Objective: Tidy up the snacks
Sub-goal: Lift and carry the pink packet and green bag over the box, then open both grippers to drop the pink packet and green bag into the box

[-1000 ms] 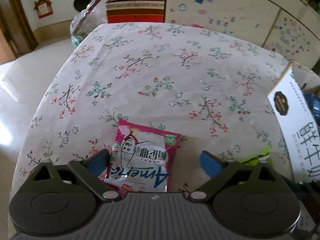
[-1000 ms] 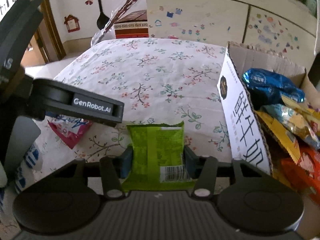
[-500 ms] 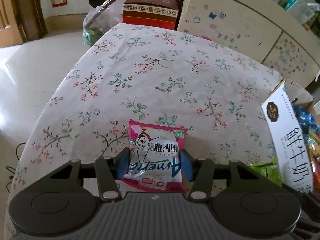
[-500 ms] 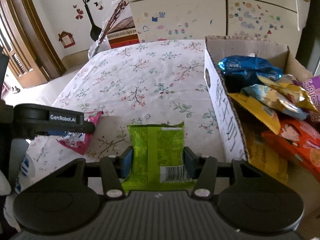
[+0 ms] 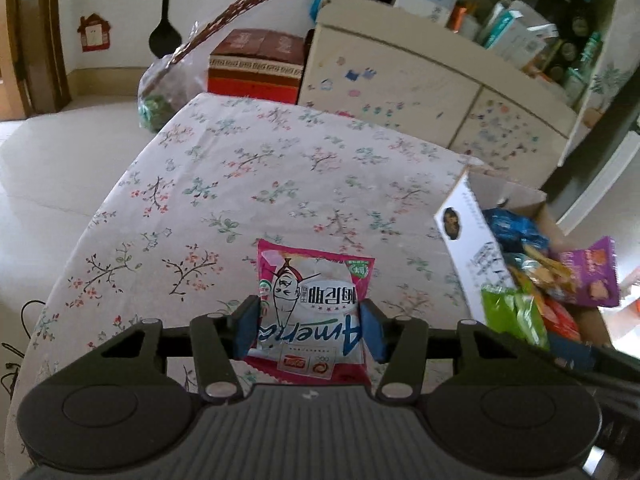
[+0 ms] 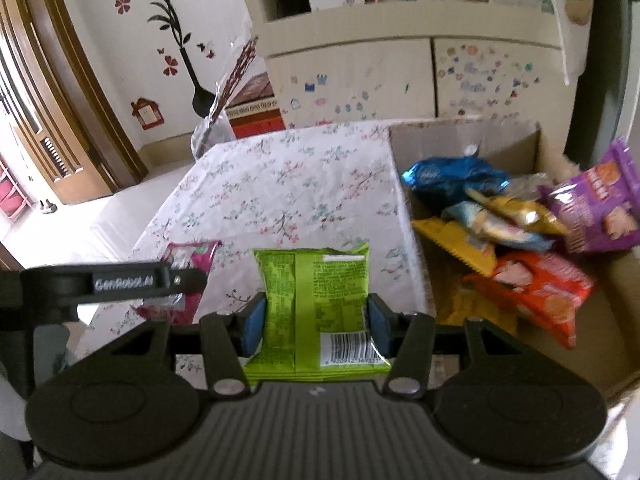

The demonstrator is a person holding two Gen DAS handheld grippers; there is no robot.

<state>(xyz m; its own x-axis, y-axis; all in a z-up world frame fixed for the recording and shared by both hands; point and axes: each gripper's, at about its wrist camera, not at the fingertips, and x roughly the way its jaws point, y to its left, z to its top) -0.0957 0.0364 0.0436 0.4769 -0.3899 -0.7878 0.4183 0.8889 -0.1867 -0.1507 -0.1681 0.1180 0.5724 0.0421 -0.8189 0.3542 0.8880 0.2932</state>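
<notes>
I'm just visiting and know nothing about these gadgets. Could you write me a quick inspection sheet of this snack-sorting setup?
Surface: table under a floral cloth.
Job's things: pink snack packet; green snack packet; cardboard box of mixed snack bags at the table's right.
Clutter: nothing seen on the cloth.
Grippers: left hand-held gripper shut on the pink snack packet; right hand-held gripper shut on the green snack packet.
Cables: thin dark cord at the table's left edge.
Surroundings: stickered cabinet, red-brown boxes, wall decals.

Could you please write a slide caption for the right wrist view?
Right gripper shut on a green snack packet, beside the cardboard box of snacks.
</notes>
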